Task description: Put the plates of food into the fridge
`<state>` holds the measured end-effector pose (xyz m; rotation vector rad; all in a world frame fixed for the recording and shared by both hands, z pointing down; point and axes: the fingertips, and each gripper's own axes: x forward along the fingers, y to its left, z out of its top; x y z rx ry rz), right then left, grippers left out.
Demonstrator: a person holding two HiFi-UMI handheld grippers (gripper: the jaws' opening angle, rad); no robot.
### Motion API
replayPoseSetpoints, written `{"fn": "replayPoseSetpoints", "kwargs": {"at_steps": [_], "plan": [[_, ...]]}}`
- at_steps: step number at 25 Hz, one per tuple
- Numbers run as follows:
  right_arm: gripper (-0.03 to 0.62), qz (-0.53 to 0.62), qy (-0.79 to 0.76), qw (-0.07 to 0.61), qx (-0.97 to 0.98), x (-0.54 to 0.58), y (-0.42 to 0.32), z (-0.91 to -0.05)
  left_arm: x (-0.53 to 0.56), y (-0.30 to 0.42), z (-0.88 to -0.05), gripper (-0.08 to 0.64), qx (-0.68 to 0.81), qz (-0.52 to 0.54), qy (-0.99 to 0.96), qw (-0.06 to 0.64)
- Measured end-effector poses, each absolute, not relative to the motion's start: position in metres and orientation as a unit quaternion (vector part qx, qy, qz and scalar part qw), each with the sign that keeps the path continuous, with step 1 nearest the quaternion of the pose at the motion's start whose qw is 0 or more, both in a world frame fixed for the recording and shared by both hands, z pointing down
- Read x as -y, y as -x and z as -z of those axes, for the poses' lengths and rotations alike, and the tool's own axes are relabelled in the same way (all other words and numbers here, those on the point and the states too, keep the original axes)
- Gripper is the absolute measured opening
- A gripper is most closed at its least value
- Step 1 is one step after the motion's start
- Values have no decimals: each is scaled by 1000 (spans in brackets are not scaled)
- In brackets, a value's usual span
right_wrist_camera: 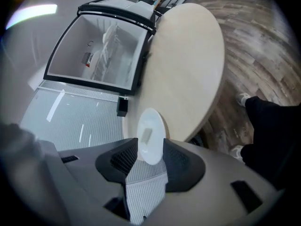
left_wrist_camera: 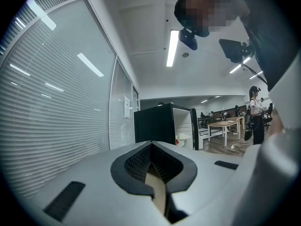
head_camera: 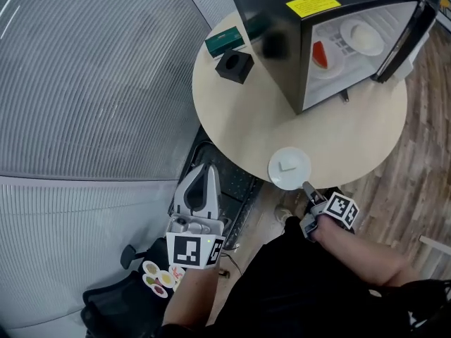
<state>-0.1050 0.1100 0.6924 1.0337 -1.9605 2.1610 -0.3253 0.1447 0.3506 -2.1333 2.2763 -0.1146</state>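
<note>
A white plate [head_camera: 289, 167] with a small pale piece of food sits near the round table's [head_camera: 352, 132] front edge. My right gripper [head_camera: 307, 186] reaches its near rim from below. In the right gripper view the plate [right_wrist_camera: 149, 131] shows between the right gripper's [right_wrist_camera: 150, 157] jaws, which stand apart on either side of the rim. The black fridge [head_camera: 282, 41] is open, with a red-food plate [head_camera: 320, 55] and a white plate [head_camera: 361, 37] inside. My left gripper [head_camera: 208, 169] hangs off the table's left side, shut and holding nothing, and the left gripper [left_wrist_camera: 150, 145] points toward the fridge [left_wrist_camera: 162, 124].
A black cube [head_camera: 235, 65] and a green box [head_camera: 225, 42] lie left of the fridge. The fridge door [head_camera: 409, 34] swings out to the right. A black rack [head_camera: 236, 189] stands under the table's edge. Blinds cover the glass wall on the left. A person [left_wrist_camera: 256, 117] stands far off by desks.
</note>
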Motion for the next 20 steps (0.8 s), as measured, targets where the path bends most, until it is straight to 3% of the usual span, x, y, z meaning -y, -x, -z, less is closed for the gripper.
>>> {"fn": "replayPoseSetpoints", "kwargs": {"at_steps": [7,18,20], "plan": [[151,-726,-342,19,596,-133,137,-740,-165,333,-365,3,-726,84,683,7],[151,-754,-358,-47,549,-133,155,-759,-183,339,-377,3,-719,119,684,0],[182,-761,-351,-51,543,-128,161,-763,-181,337,-376,3,-717,122,686,2]]}}
